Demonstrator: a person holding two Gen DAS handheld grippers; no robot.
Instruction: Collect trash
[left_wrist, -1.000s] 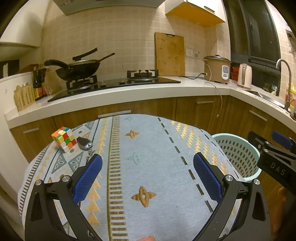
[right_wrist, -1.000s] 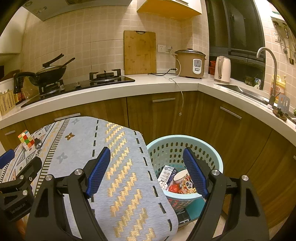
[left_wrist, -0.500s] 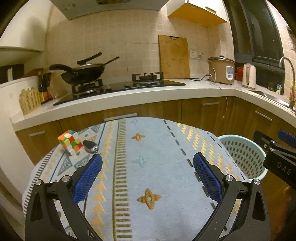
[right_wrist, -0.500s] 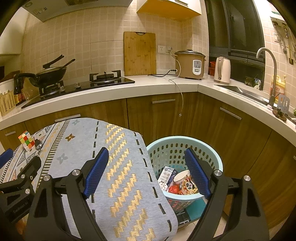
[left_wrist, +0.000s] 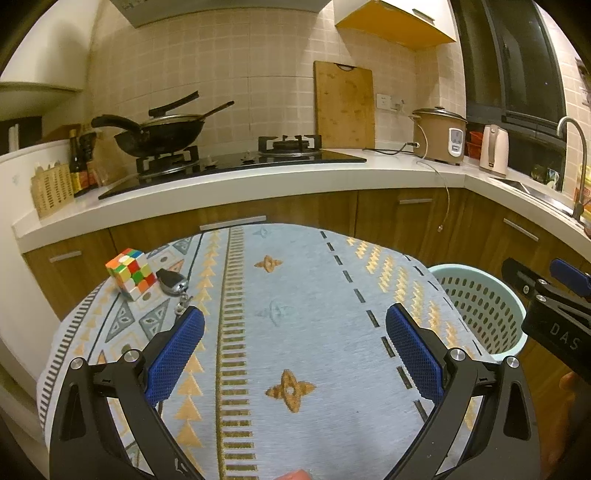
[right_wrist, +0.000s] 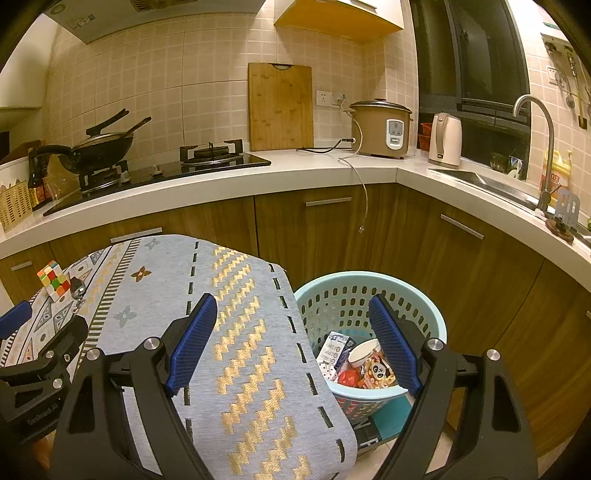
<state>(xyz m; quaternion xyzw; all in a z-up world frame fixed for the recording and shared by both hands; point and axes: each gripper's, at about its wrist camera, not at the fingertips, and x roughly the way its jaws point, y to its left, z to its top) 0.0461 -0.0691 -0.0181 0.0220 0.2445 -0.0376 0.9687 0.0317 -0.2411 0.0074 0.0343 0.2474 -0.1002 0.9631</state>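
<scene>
A light-blue perforated basket (right_wrist: 369, 291) stands on the floor right of the cloth-covered table (right_wrist: 236, 332). It holds trash: a white carton (right_wrist: 334, 349), a panda-print cup (right_wrist: 371, 363) and red wrappers (right_wrist: 349, 377). The basket also shows in the left wrist view (left_wrist: 480, 302). My right gripper (right_wrist: 291, 339) is open and empty, held above the table's right edge and the basket. My left gripper (left_wrist: 293, 345) is open and empty above the middle of the table (left_wrist: 295, 314). A small orange-red scrap (left_wrist: 295, 475) peeks at the bottom edge of the left wrist view.
A colour cube (left_wrist: 130, 272) and a car key with keyring (left_wrist: 171, 284) lie at the table's far left. Behind are wooden cabinets (right_wrist: 325, 236), a counter with a hob and wok (left_wrist: 159, 133), rice cooker (right_wrist: 382, 129), kettle (right_wrist: 445, 140) and sink tap (right_wrist: 543, 147).
Both grippers have drawn back and risen slightly, so the table and basket look a little farther off. Both stay open and empty.
</scene>
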